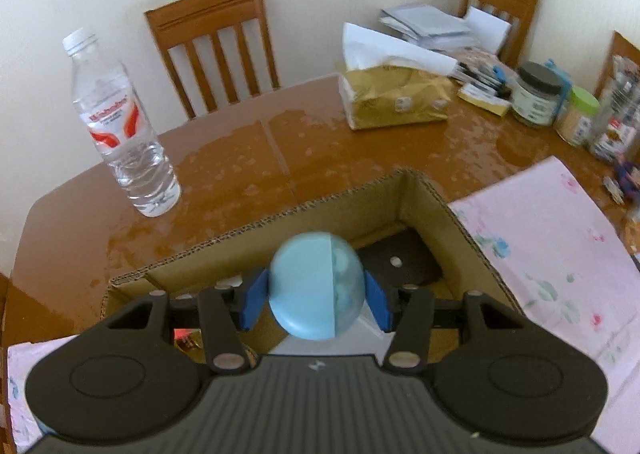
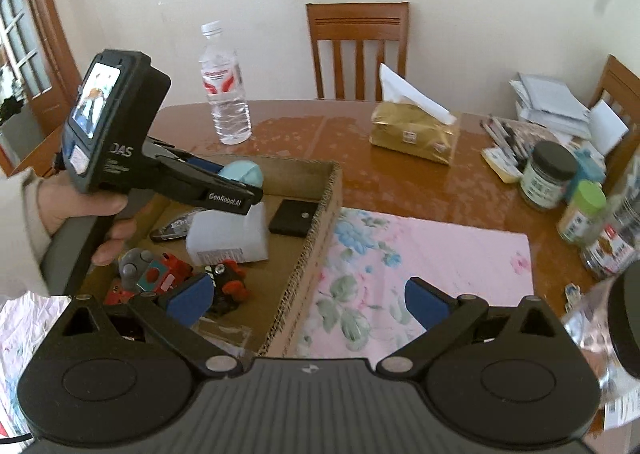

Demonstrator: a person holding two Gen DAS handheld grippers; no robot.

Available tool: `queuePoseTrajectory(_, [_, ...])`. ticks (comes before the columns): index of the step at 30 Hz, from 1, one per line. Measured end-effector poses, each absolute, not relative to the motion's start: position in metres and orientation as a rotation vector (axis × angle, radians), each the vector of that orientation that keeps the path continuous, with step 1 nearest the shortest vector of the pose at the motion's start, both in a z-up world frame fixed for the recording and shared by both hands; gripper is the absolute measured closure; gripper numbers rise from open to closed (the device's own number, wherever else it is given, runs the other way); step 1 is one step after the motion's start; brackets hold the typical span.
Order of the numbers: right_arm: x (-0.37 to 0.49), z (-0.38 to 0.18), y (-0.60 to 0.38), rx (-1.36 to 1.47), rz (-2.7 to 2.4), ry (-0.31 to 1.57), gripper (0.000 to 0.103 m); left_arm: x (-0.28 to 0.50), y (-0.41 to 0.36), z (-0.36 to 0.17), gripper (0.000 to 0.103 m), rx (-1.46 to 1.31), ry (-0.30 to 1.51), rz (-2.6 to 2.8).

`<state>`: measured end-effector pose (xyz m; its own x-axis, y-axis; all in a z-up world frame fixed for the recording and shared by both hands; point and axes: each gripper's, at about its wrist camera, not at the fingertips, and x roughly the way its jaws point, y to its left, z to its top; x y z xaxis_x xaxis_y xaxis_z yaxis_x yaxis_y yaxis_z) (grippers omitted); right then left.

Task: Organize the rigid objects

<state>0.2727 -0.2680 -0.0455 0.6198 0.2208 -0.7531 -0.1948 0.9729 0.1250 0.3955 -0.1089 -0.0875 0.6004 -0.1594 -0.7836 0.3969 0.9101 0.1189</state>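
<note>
1. Left gripper (image 1: 316, 296) is clamped on a light blue capsule ball (image 1: 316, 286), one blue pad on each side. It's being held above the open cardboard box (image 1: 256, 232), over the half nearer the table's far edge, so I'd say we're mid-drop-off: item picked, not released yet.

2. Right gripper (image 2: 306, 300) is spread wide with nothing in it, hanging over the box's right wall and the pink floral cloth (image 2: 440, 254) next to it.

3. Already in the box: a black square case (image 2: 294, 217) by the right wall, a white plastic container (image 2: 228, 234) in the middle, and a pile of red toy robots (image 2: 168, 274) at the near end.

4. Next move, my guess: lower the ball into a free patch of the box floor and then open up. It's round, so it'll probably roll if dropped from height.

5. Hard to see: the box floor under the ball is mostly blocked by the gripper in the left view. The ball's clear half is too blurry to tell what's inside. The water bottle (image 1: 120, 122) stands well apart near the table's far left corner.
</note>
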Motion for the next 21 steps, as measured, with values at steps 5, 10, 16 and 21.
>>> queuePoseTrajectory(5, [0.267, -0.041, -0.27, 0.034, 0.233, 0.861, 0.0, 0.384, -0.104, -0.075, 0.005, 0.284, 0.796, -0.301])
queuePoseTrajectory(10, [0.267, -0.035, -0.268, 0.046, 0.202, 0.865, 0.0, 0.363, -0.097, -0.054, 0.005, 0.275, 0.759, -0.285])
queuePoseTrajectory(16, [0.267, -0.03, -0.259, 0.042, 0.123, 0.902, 0.0, 0.317, -0.074, -0.023, 0.001, 0.174, 0.709, -0.266])
queuePoseTrajectory(21, [0.263, -0.031, -0.239, -0.005, 0.042, 0.956, 0.0, 0.276, -0.051, -0.012, 0.001, 0.107, 0.755, -0.167])
